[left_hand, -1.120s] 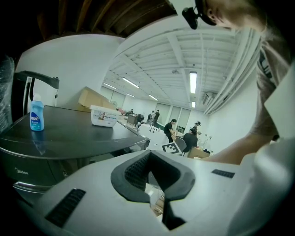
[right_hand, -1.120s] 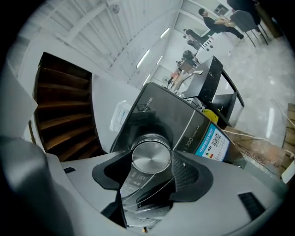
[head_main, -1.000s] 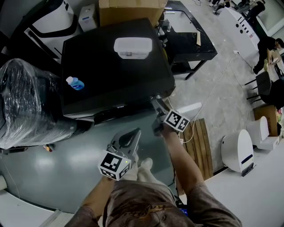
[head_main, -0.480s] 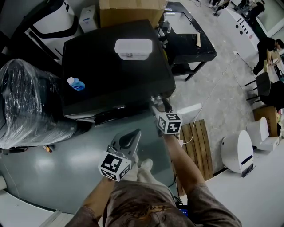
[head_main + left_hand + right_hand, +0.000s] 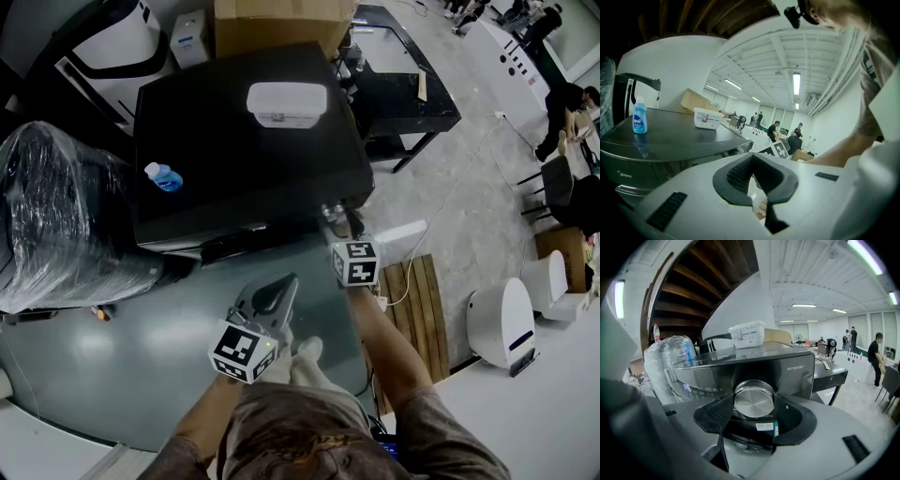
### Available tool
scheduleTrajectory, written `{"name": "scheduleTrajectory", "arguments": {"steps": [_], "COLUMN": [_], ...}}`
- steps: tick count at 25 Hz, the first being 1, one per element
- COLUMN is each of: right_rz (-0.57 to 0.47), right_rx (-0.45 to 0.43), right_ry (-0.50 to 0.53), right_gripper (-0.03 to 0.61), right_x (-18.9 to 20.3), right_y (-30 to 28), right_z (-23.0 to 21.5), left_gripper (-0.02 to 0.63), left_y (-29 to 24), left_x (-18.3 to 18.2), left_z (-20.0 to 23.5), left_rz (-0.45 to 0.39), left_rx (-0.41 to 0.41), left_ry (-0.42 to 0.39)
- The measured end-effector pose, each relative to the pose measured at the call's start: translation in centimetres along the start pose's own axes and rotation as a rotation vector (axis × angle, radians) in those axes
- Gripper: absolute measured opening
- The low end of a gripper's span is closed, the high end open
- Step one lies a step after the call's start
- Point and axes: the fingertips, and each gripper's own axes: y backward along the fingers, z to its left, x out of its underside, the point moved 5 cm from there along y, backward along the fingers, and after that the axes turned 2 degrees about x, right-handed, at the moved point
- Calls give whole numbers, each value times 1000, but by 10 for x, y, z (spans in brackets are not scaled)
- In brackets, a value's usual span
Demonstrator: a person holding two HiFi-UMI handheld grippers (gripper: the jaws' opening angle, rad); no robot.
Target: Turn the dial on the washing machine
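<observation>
The black washing machine [image 5: 244, 141] stands ahead of me, its front panel [image 5: 754, 366] filling the right gripper view. Its round silver dial [image 5: 753, 399] sits at the panel's right end. My right gripper [image 5: 334, 223] is at the machine's front right corner, and in its own view the right gripper [image 5: 753, 408] is shut on the dial, one dark pad [image 5: 716, 412] touching each side. In the head view the dial is hidden behind that gripper. My left gripper [image 5: 277, 286] hangs lower and nearer, away from the machine. In its own view the left gripper [image 5: 761, 200] is shut on nothing.
On the machine's lid stand a small blue bottle [image 5: 162, 176] and a white tub [image 5: 286, 101]. A plastic-wrapped bundle [image 5: 56, 216] is at the left, a cardboard box [image 5: 281, 19] behind, a black table [image 5: 403, 94] at the right, a wooden pallet [image 5: 417, 300] on the floor.
My right gripper has twisted on the dial: its marker cube has rotated and shifted a little left. The left gripper has stayed where it was.
</observation>
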Motion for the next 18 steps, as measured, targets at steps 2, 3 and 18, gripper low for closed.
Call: {"name": "scheduleTrajectory", "arguments": {"steps": [2,3,18], "right_rz": [-5,-8,-75], "right_rx": [-17,-28,-153], "right_ry": [-59,-93,-643], "right_gripper": [268,268,268], "right_x": [0,0,7], "right_y": [0,0,-2], "right_z": [-2,-3,-16], "left_gripper": [-8,-8,-8], "left_y": [0,0,-2], "left_x": [0,0,-2], "left_z": [1,1,1], "left_rz": [1,1,4], "left_rx": [0,0,10], "left_ry": [1,1,-1]}}
